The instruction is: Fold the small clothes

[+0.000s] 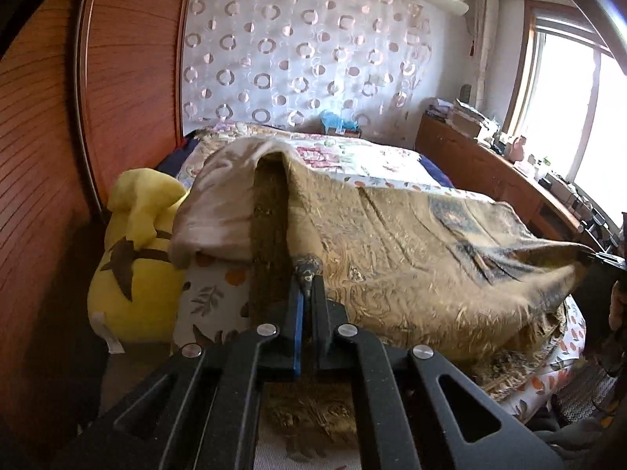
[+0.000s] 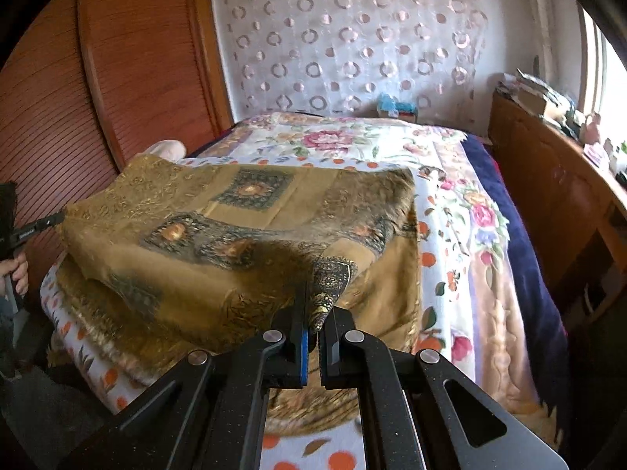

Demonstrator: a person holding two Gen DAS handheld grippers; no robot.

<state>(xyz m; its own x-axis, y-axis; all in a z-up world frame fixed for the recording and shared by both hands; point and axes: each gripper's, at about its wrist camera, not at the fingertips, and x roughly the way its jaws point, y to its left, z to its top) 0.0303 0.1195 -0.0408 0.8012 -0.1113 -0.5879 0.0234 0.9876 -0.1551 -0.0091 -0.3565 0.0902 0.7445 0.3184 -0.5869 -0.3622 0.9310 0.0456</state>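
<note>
My left matte black two-finger gripper (image 1: 307,286) has slotted linkage arms, four round silver pivot screws and a blue pad lining one finger. My right matte black gripper (image 2: 316,313) is built the same, blue strip included. White lettering marks the left one's side.
</note>
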